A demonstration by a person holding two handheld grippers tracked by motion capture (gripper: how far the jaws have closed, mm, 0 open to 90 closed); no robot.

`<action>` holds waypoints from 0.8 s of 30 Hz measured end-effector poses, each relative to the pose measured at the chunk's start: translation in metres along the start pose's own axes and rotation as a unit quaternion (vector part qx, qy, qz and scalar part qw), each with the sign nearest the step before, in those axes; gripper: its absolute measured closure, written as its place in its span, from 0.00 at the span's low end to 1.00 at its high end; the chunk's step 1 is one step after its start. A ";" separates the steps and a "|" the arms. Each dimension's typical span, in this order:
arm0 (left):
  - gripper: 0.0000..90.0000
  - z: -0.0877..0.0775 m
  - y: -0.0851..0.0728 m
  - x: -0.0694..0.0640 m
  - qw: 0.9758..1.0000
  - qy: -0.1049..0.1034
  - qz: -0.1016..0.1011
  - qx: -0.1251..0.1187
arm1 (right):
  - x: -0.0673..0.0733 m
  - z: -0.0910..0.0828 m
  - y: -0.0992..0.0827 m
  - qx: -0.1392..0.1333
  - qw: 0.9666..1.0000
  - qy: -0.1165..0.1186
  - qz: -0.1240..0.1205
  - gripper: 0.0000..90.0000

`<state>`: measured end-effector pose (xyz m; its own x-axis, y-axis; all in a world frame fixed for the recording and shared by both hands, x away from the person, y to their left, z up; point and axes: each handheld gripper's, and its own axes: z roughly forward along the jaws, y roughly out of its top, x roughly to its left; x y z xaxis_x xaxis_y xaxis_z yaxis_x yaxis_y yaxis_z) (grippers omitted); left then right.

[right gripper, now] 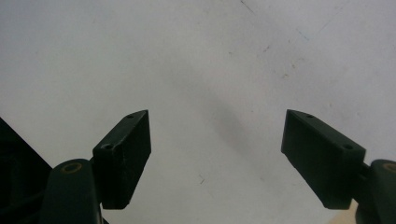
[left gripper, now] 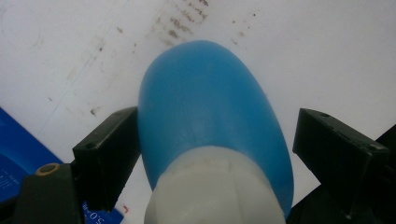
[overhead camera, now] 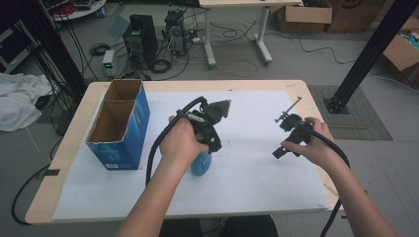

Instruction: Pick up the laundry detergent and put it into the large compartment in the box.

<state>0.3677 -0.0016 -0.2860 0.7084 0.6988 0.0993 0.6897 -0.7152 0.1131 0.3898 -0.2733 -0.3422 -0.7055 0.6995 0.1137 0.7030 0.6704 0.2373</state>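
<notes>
Blue plastic bottle: likely light, smooth, slippery; best gripped near its white cap. Left gripper fingers straddle it, one touching; right gripper fingers apart.

The table carries one sheet of white paper, and on that sheet stand one blue cardboard box and one blue bottle with one white cap. The box has two open compartments. Two grippers are in use, the left gripper and the right gripper, each with two black jaws and each trailing one black cable. Two hands hold them, one apiece. On the floor beyond the table stand two dark computer towers, one further table, and at least three brown cardboard boxes. One white cloth lies at the left edge.
</notes>
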 end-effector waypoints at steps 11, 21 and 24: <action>0.21 0.004 0.001 -0.001 1.000 0.005 -0.006 0.000 | -0.001 0.003 -0.001 0.002 1.000 0.002 0.002 0.27; 0.25 0.005 0.001 0.000 1.000 0.006 -0.011 -0.001 | -0.002 0.006 -0.001 0.005 1.000 0.004 0.001 0.27; 0.26 0.005 0.001 0.000 1.000 0.007 -0.013 -0.001 | -0.003 0.006 -0.002 0.005 1.000 0.003 0.000 0.27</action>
<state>0.3693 -0.0025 -0.2911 0.6875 0.7176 0.1108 0.7078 -0.6964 0.1187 0.3911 -0.2749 -0.3489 -0.7059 0.6980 0.1204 0.7040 0.6725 0.2282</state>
